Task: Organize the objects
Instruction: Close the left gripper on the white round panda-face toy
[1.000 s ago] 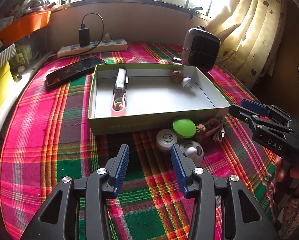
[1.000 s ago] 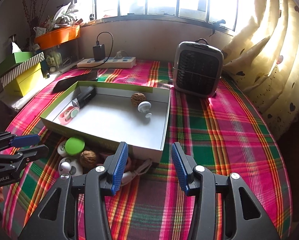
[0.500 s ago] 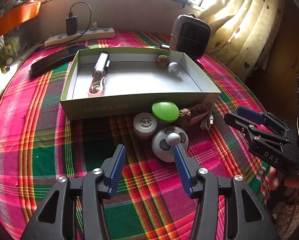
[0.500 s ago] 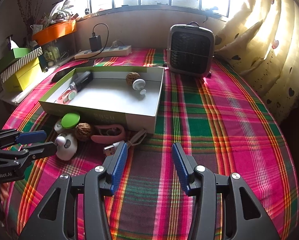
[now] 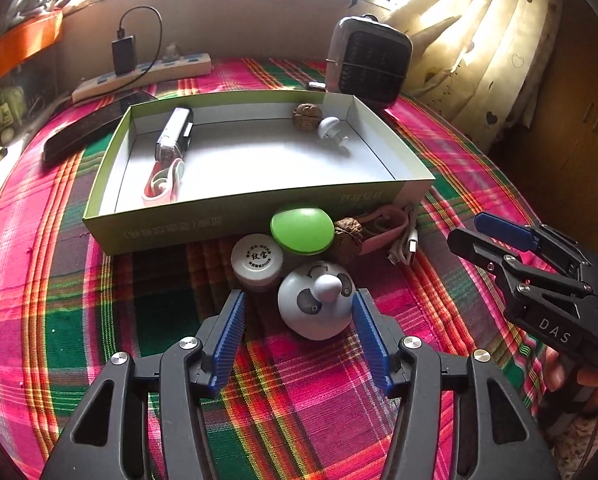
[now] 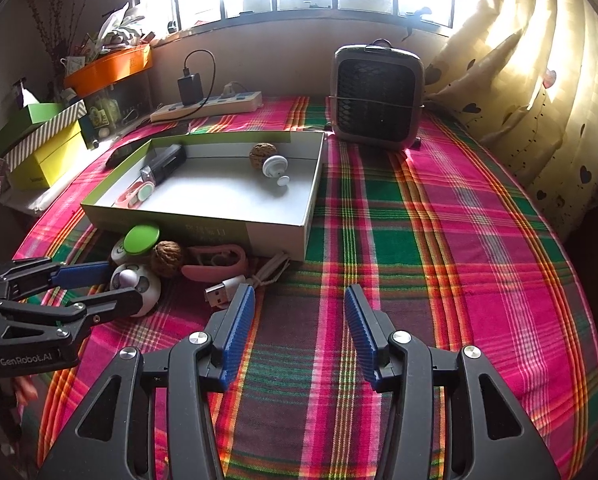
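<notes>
A white panda-faced round gadget [image 5: 317, 304] sits on the plaid cloth between the open fingers of my left gripper [image 5: 297, 320], not gripped; it also shows in the right wrist view [image 6: 137, 286]. Beside it lie a white round tin [image 5: 257, 260], a green disc [image 5: 301, 230], a walnut [image 5: 347, 234], a pink strap [image 5: 383, 226] and a USB cable [image 6: 243, 284]. The green-walled box [image 5: 235, 226] holds a silver device [image 5: 175, 134], a pink item [image 5: 163, 182], a walnut [image 5: 307, 116] and a white knob [image 5: 331, 128]. My right gripper [image 6: 299, 320] is open and empty over the cloth.
A grey fan heater [image 6: 377, 98] stands behind the box. A power strip with charger [image 6: 207, 104] and a dark phone [image 5: 95, 128] lie at the back left. Stacked green and yellow boxes [image 6: 39, 140] sit at the left edge. Curtains [image 6: 539, 80] hang on the right.
My left gripper moved forward and now straddles the panda gadget. My right gripper pulled back from the box, bringing the cable and strap into view. Both stayed open.
</notes>
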The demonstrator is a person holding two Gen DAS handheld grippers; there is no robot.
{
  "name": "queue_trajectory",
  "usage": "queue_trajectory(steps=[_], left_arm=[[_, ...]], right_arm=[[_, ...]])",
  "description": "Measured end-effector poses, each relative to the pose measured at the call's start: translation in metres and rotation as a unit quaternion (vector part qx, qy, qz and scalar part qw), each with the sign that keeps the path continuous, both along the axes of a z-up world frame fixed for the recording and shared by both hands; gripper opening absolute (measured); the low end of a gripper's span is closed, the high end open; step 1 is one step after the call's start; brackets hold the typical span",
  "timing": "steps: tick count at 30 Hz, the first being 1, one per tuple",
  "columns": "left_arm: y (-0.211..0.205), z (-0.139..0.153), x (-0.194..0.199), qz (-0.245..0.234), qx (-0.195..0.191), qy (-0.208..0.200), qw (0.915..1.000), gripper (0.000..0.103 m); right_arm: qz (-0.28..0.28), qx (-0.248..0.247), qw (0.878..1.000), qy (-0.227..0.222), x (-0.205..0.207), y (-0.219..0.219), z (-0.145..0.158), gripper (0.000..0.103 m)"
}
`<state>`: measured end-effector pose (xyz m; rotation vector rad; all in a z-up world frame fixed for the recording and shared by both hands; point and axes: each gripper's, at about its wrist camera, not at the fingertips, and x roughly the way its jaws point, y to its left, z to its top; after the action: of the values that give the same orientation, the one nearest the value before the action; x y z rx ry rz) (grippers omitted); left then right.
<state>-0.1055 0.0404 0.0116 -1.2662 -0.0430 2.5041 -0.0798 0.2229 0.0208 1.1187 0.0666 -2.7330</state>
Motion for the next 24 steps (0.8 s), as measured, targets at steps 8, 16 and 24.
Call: queue_trajectory(steps=[8, 16, 24], left_arm=[[0.005, -0.001, -0.005, 0.015, -0.006, -0.001, 0.9999, 0.054], [0.005, -0.001, -0.006, 0.027, -0.005, -0.003, 0.9996, 0.051], [-0.004, -0.001, -0.004, 0.033, 0.011, -0.006, 0.9994, 0.038]], right_arm=[[0.004, -0.001, 1.0, 0.0, 0.0, -0.002, 0.0, 0.048], [0.006, 0.005, 1.0, -0.001, 0.0, -0.004, -0.001, 0.048], [0.004, 0.01, 1.0, -0.005, 0.0, -0.008, -0.001, 0.048]])
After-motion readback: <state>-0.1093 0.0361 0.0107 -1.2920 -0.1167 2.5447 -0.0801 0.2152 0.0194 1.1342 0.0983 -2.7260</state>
